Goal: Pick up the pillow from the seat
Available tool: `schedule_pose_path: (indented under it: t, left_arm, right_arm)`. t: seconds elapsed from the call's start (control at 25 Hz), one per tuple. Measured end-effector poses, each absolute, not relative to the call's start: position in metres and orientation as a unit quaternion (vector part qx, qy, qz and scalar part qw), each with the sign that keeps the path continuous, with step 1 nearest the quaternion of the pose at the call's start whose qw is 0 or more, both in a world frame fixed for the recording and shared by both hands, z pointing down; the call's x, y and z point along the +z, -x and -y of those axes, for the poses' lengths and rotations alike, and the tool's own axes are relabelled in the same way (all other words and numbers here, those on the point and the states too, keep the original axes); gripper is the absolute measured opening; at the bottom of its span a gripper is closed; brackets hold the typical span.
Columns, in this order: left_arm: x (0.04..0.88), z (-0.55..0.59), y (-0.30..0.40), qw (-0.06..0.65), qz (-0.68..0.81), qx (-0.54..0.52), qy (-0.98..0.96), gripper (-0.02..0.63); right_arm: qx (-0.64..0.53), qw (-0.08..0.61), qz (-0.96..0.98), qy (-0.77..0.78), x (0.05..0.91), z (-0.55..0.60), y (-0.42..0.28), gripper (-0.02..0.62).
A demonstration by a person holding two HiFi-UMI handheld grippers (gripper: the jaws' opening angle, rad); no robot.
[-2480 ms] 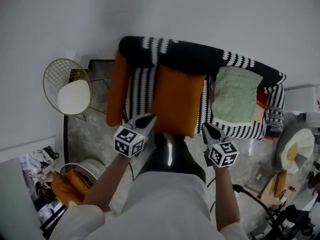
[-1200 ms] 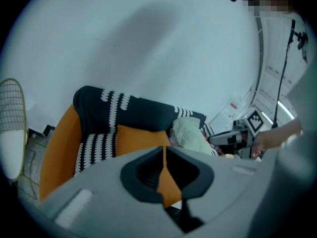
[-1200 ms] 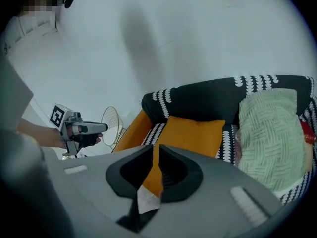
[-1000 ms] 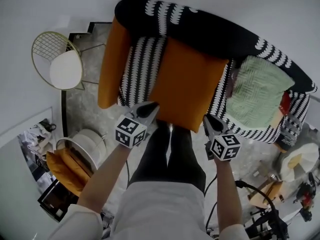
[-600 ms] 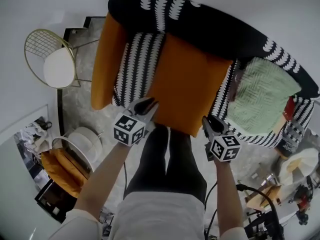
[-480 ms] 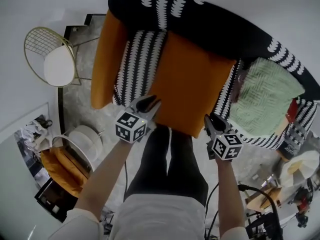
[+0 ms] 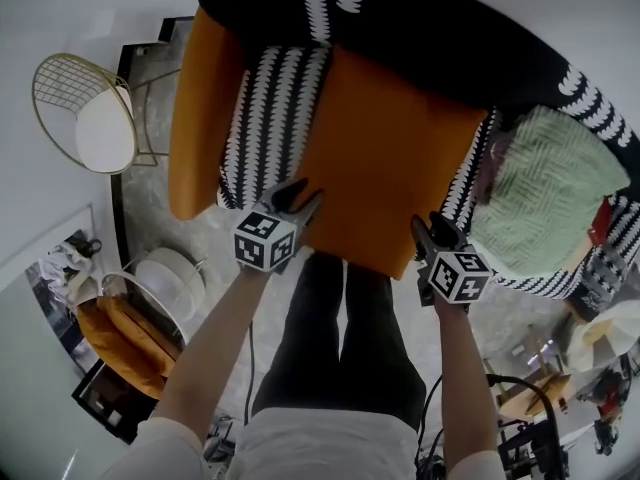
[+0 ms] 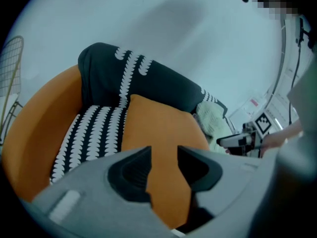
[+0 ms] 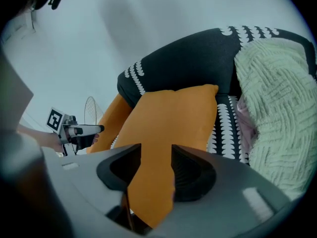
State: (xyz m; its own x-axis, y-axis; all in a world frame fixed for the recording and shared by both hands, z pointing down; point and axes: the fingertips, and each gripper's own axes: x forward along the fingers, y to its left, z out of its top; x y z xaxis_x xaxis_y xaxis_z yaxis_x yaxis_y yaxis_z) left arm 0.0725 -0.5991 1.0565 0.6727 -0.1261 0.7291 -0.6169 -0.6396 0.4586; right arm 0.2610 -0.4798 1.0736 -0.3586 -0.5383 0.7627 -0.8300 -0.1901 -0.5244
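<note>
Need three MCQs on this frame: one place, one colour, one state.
1. Head view: beside the orange pillow, the green knit cushion lies A) left B) right C) underneath
2. Seat cover colours: A) black and white B) red and blue C) grey
3. Left tool and right tool jaws: A) apart B) pressed together C) unseen
Key: 1B, it lies past the pillow's right edge; 2A, white marks on black; 3A, both pairs are opening, with the pillow's edge between them.
</note>
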Motion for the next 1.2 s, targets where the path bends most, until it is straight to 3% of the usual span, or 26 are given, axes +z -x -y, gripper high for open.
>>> schedule_pose_path:
  t: [0.4,0.8,1.04,1.08,1.12,1.2]
  left_arm:
    - [1.125,0.612,-0.073,0.358,0.213,0.384,-0.824,0.325]
    - [1.186,0.612,-0.073,0.405,0.126,0.421,-0.802,0.462]
    - [1.208,0.611,-0.068,0.442,0.133,0.411,-0.786,0.476]
    - [1.21,0.608,-0.071,0.451,0.129,0.406,-0.784,0.465]
    - [1.211,0.605,-0.076,0.458,0.124,0.4,-0.784,0.41]
    - [1.211,0.601,-0.082,0.458,0.121,0.393,-0.789,0.362]
  right_arm:
    - [0.55,0.15,0.591,-0.57,1.133,0.474,-0.271,0.336]
    - [0.555,0.129,0.595,-0.567,1.164,0.48,-0.288,0.357]
    - [0.567,0.116,0.569,-0.584,1.177,0.469,-0.302,0.381]
    - [0.58,0.108,0.565,-0.577,1.184,0.467,-0.302,0.399]
    - [0.592,0.096,0.563,-0.568,1.189,0.466,-0.301,0.4]
    - [0.611,0.074,0.564,-0.551,1.194,0.467,-0.298,0.37]
